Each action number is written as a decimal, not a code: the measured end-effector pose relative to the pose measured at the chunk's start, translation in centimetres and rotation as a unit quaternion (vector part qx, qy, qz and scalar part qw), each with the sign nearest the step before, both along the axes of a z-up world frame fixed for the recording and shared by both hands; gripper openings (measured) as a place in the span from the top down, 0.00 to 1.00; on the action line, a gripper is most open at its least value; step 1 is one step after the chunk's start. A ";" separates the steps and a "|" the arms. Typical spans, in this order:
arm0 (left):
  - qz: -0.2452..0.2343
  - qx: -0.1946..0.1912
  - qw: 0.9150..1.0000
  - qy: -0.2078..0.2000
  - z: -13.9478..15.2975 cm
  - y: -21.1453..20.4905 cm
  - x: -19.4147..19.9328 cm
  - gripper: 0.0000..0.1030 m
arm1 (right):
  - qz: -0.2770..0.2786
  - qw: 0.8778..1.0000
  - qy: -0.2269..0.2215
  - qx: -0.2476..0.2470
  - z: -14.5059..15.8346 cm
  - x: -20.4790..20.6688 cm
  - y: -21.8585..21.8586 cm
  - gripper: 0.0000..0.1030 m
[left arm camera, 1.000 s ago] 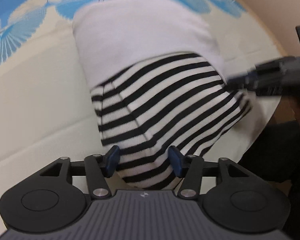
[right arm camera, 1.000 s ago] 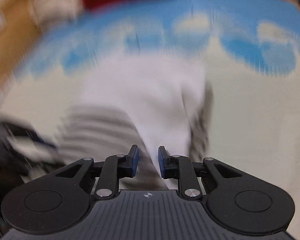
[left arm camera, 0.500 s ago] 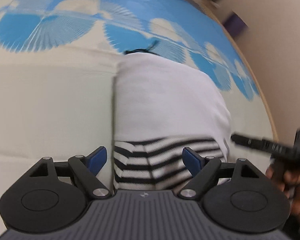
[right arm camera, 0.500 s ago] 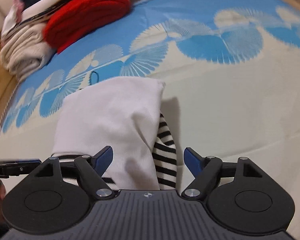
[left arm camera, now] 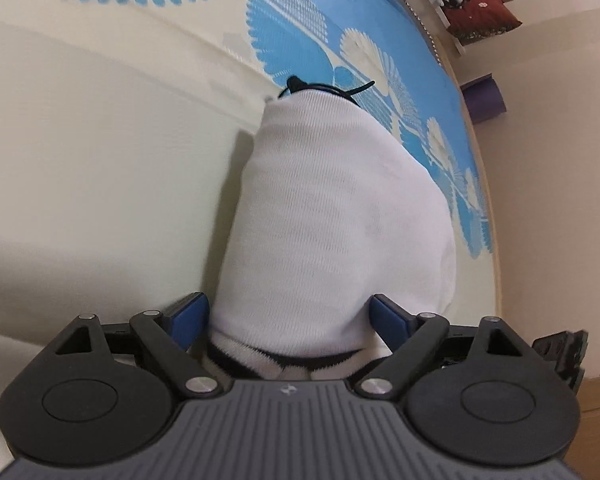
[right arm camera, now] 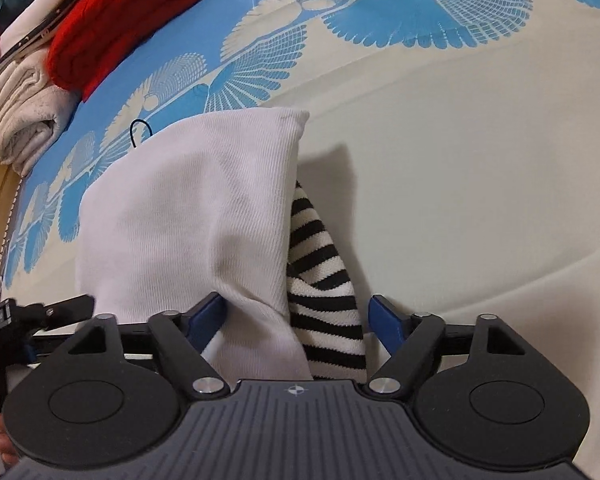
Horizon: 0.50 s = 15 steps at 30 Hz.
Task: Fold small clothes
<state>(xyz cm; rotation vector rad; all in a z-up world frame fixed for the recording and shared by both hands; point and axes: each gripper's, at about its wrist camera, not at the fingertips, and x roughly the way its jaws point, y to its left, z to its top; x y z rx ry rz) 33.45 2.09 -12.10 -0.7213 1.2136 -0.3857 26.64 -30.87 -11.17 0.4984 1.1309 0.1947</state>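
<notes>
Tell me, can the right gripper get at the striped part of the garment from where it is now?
Probably yes. The striped part already lies between the closing jaws of the right gripper, beside the white fold, with nothing covering it on that side.

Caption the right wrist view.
Right gripper, jaws closing, straddles folded white-and-striped knit garment on blue-patterned cream bedspread.

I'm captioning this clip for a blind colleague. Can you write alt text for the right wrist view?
A folded white garment with a black-and-white striped part showing along its right edge lies on a cream and blue patterned sheet, its near end between the closing fingers of the right gripper. Folded clothes are stacked at upper left.
</notes>
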 end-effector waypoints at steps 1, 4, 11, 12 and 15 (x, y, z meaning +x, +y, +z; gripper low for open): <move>0.000 -0.004 1.000 -0.001 -0.2 -0.2 0.2 0.12 | 0.003 1.000 -0.003 0.006 0.0 0.0 0.0 0.44; 0.000 -0.001 1.000 -0.003 -0.2 -0.7 0.4 0.13 | 0.009 1.000 -0.010 0.024 0.3 -0.1 0.1 0.64; -0.016 0.034 0.997 -0.063 2.8 -0.4 0.3 0.60 | 0.008 0.999 -0.045 0.005 1.8 0.0 0.8 0.87; -0.010 0.040 0.996 -0.074 3.5 -0.2 0.2 0.60 | 0.003 0.999 -0.051 0.008 2.0 0.1 0.9 0.88; 0.009 0.075 0.990 -0.118 5.9 0.7 -0.1 0.60 | 0.008 0.996 -0.093 0.010 3.5 0.4 1.6 0.92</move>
